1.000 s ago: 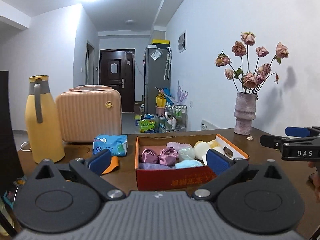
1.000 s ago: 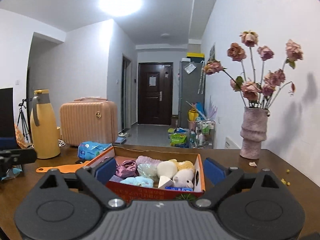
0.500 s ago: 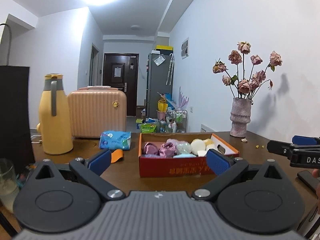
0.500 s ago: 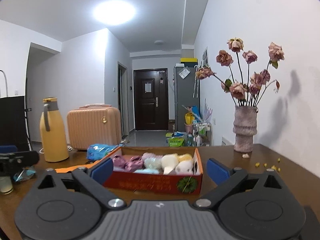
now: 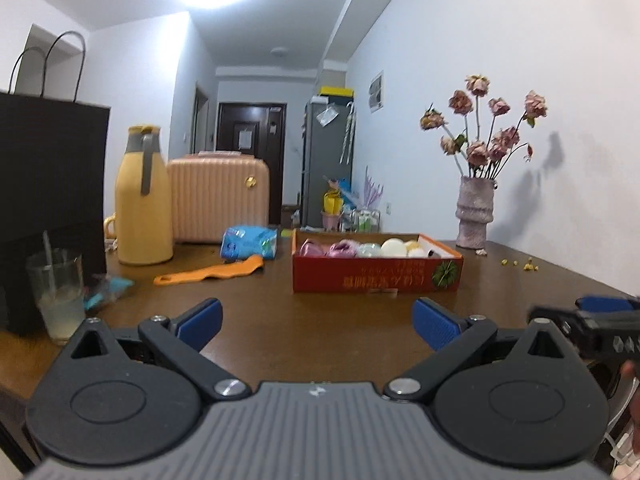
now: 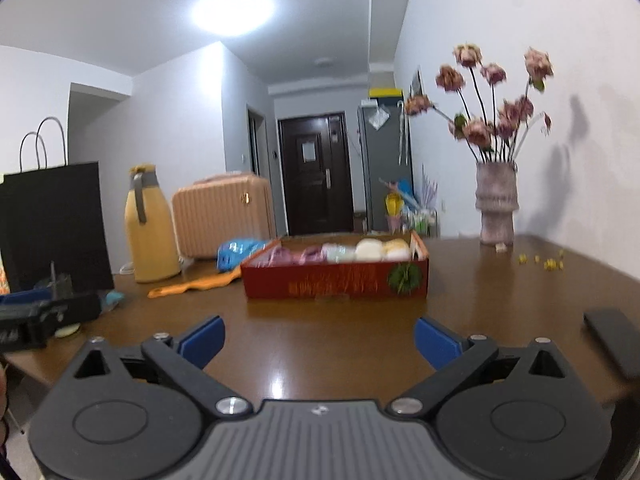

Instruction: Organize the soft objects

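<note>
On the table, box lies long side crosswise.

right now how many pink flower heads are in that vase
About 9 in the vase: top three; far right; far left; lower cluster. Some may hide behind others.

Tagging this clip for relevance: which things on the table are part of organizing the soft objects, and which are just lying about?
Part of the job:
red box
soft items inside it
left hand-held gripper, open and empty
right hand-held gripper, open and empty

Just lying about:
yellow flask
pink suitcase
blue packet
orange tool
vase of dried roses
black bag
glass
</note>
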Demonstrator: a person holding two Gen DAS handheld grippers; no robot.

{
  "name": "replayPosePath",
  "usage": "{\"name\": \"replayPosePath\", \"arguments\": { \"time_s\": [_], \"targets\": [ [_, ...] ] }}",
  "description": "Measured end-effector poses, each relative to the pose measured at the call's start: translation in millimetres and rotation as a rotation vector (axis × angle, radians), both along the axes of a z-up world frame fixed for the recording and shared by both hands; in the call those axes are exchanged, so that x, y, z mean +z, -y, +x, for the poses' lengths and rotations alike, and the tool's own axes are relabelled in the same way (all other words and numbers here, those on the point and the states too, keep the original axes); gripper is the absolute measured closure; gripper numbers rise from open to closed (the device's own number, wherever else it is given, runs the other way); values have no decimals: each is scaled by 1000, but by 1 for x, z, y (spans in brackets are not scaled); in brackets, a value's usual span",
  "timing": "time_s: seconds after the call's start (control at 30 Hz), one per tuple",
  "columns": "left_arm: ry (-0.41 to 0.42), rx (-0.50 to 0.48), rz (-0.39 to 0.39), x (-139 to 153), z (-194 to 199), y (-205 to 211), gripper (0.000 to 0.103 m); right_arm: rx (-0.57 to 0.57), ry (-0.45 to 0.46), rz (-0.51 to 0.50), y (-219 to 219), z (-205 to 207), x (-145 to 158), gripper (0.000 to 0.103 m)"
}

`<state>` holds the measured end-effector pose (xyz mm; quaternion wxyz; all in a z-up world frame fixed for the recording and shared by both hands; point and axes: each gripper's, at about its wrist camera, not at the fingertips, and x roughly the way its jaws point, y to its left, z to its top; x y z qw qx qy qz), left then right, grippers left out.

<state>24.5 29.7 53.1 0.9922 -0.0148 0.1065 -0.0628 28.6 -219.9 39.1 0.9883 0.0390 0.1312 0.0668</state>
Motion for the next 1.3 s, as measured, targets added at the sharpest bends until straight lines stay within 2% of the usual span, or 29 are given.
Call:
{"name": "replayPosePath", "arguments": {
  "time_s": [0.17, 0.77, 1.3],
  "targets": [
    [4, 18, 16, -2, -2, -7, 0, 5, -33, -23, -5, -10, -13, 1],
    [27, 3, 5, 3, -6, -7, 0, -11, -1, -15, -7, -9, -6, 0],
    [24, 3, 6, 3, -7, -6, 0, -12, -22, -20, -8, -4, -8, 0]
  ]
}}
